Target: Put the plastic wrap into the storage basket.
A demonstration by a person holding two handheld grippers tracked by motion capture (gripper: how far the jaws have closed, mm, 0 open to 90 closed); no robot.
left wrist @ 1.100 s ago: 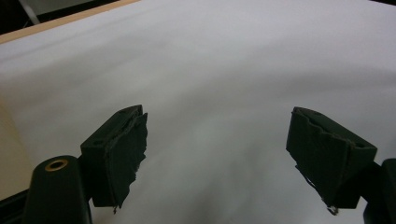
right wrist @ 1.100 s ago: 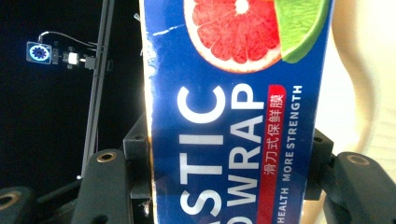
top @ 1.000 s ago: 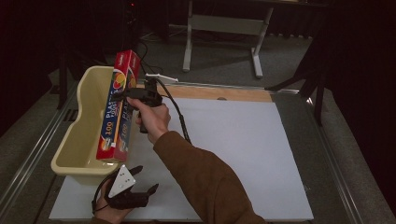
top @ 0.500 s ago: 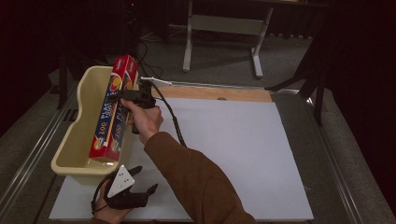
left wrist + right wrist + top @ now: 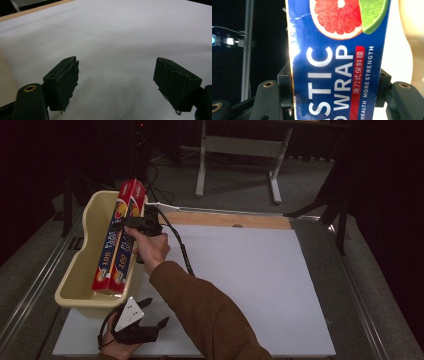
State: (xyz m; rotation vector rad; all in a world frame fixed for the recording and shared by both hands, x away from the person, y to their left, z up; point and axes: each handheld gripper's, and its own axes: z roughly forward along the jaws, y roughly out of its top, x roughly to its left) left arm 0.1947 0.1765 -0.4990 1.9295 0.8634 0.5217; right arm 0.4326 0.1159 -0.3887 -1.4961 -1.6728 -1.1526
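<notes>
A long blue and red plastic wrap box point(image 5: 119, 242) lies tilted in the cream plastic bin point(image 5: 79, 270) at the table's left, its far end raised above the bin's back rim. My right gripper point(image 5: 127, 225) reaches over the bin's right wall and is shut on the box. In the right gripper view the box point(image 5: 337, 50) fills the gap between the two jaws of the right gripper point(image 5: 334, 87), with the pads against both of its sides. My left gripper point(image 5: 156, 311) rests near the front left of the white sheet. The left gripper point(image 5: 116, 75) stands open over bare sheet.
A large white sheet point(image 5: 240, 280) covers the table, with a wooden strip point(image 5: 230, 219) along its far edge. Metal rails run along both sides of the table. A grey metal stand point(image 5: 240, 145) is on the floor beyond.
My right gripper has carried the box a little to the left and down, deeper into the bin. The left gripper has stayed put.
</notes>
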